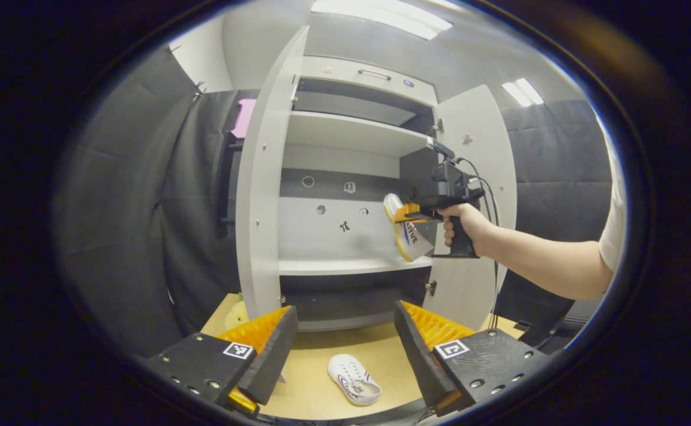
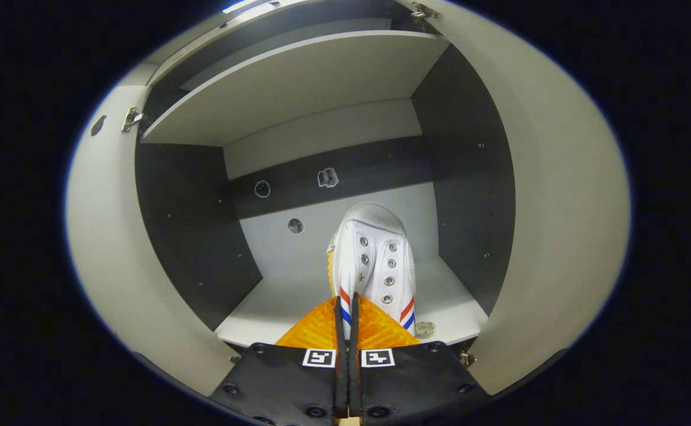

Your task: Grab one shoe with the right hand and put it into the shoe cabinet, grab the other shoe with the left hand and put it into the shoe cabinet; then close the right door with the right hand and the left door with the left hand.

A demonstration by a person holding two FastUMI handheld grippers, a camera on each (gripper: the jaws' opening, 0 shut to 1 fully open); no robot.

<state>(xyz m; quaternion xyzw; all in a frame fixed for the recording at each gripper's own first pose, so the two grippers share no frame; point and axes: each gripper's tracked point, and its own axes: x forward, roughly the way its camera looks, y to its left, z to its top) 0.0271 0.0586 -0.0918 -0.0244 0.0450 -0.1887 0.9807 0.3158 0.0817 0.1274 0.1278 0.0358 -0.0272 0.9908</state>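
Right claw [image 2: 345,319] clamped on shoe [image 2: 372,260] over cabinet shelf [image 2: 274,307]; sole lettering unreadable, perhaps; left claw [image 1: 342,349] wide open, empty

One white shoe [image 2: 373,260] hangs tilted inside the open shoe cabinet [image 1: 345,133], the other shoe [image 1: 354,379] lies on the table below

left gripper view: set back from the cabinet [image 1: 345,177], above the table [image 1: 316,361], facing the open front squarely; takes in both doors, three shelves, the left gripper [image 1: 342,349] at the bottom edge, the right gripper [image 1: 407,214] farther off at the middle shelf [image 1: 351,265].
right gripper view: close in, at the mouth of the middle compartment, facing its back wall; right gripper [image 2: 346,331] at the bottom edge.
shared: middle shelf [image 2: 298,296], back-wall marks, held shoe [image 2: 375,260] [image 1: 406,234].
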